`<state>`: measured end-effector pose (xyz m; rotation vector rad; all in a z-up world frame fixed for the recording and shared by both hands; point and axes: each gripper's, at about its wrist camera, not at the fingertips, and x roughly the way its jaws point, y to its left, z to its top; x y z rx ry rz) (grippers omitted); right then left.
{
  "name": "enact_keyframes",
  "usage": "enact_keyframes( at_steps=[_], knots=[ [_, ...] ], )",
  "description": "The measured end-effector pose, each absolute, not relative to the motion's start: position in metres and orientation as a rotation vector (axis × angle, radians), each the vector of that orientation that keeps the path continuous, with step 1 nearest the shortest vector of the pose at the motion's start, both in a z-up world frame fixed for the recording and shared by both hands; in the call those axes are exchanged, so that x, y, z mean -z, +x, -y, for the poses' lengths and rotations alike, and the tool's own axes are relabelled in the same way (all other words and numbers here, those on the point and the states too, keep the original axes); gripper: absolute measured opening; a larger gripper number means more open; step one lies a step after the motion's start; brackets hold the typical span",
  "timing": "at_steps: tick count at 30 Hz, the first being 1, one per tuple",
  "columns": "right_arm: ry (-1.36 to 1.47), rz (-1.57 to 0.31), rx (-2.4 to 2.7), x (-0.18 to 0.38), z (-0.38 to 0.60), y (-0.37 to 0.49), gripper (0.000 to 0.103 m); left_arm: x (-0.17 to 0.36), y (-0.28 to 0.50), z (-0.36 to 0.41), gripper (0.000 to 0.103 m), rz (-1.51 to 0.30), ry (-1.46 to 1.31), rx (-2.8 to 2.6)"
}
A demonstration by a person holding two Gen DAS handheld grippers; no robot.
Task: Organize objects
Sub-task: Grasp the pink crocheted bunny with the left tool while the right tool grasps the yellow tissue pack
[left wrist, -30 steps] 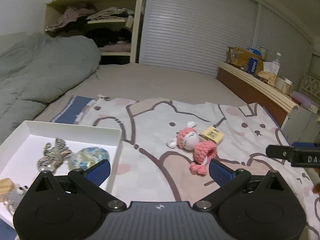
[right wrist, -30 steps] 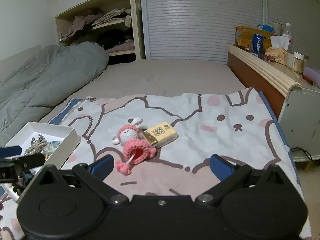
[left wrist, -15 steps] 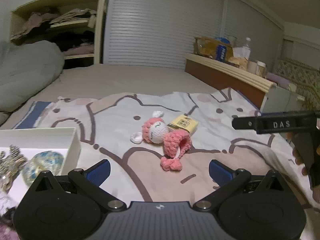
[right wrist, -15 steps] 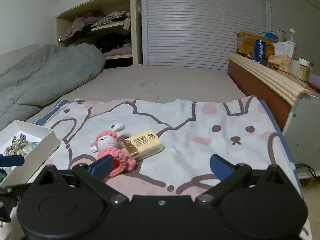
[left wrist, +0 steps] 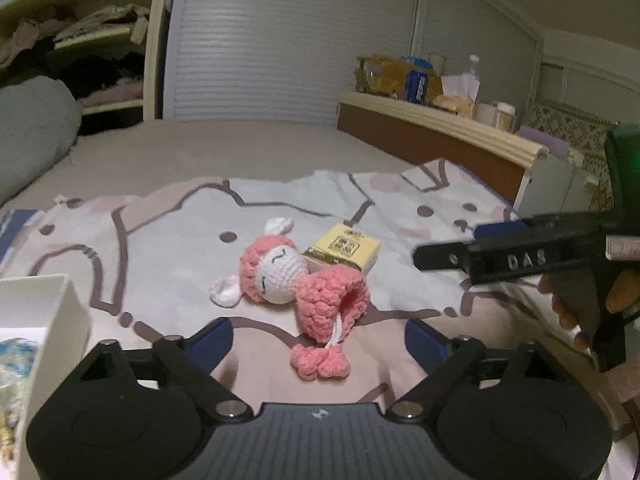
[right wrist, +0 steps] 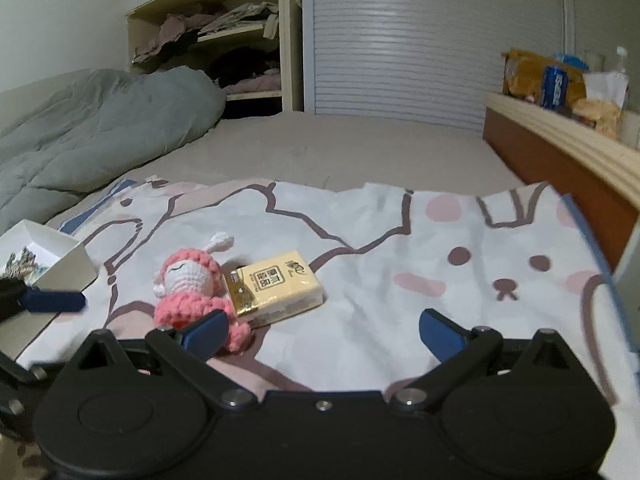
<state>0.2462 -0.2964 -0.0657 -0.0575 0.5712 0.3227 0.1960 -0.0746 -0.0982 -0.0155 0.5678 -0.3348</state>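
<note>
A pink and white crochet doll (left wrist: 296, 280) lies on the rabbit-print sheet (left wrist: 160, 232), touching a yellow tissue pack (left wrist: 344, 248). My left gripper (left wrist: 318, 340) is open and empty, just in front of the doll. My right gripper (right wrist: 322, 332) is open and empty, close before the doll (right wrist: 192, 288) and the tissue pack (right wrist: 276, 284); its left finger overlaps the doll's lower part. The right gripper also shows at the right of the left wrist view (left wrist: 500, 256). A white box (left wrist: 48, 320) with small items stands at the left.
A grey duvet (right wrist: 80, 136) lies at the back left of the bed. A wooden headboard ledge (right wrist: 568, 148) with a can, bags and bottles runs along the right. An open shelf with clothes (right wrist: 224, 44) stands behind.
Both grippers have moved closer to the doll and tissue pack. The left view has swung right, so the white box has slid toward the left edge. Both stay open.
</note>
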Motion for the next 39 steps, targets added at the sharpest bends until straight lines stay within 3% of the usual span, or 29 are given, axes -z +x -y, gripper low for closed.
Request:
enact_keyframes(
  at_steps=[13,20,22,27,29,31,33,39],
  knots=[
    [-0.219,-0.640,-0.435,0.079,0.258,0.305,0.091,0.127,0.232,0.080,0.052,-0.593,-0.076,0.327],
    [-0.235,-0.706,-0.491,0.084,0.247,0.319,0.092,0.130,0.237,0.082,0.047,-0.587,-0.134,0.323],
    [-0.241,-0.717,-0.495,0.085,0.244,0.323,0.092,0.130,0.238,0.082,0.040,-0.592,-0.154,0.338],
    [-0.286,-0.727,-0.514,0.085,0.231,0.327,0.091,0.132,0.239,0.082,0.033,-0.613,-0.179,0.322],
    [-0.310,-0.735,-0.505,0.085,0.227,0.329,0.091,0.133,0.241,0.076,0.023,-0.624,-0.212,0.310],
    [-0.303,-0.749,-0.498,0.087,0.226,0.331,0.089,0.134,0.242,0.070,0.022,-0.635,-0.238,0.318],
    [-0.289,-0.758,-0.494,0.087,0.226,0.331,0.074,0.133,0.241,0.068,0.021,-0.640,-0.236,0.320],
    [-0.275,-0.757,-0.460,0.081,0.231,0.315,0.073,0.123,0.232,0.064,0.019,-0.654,-0.216,0.318]
  ],
)
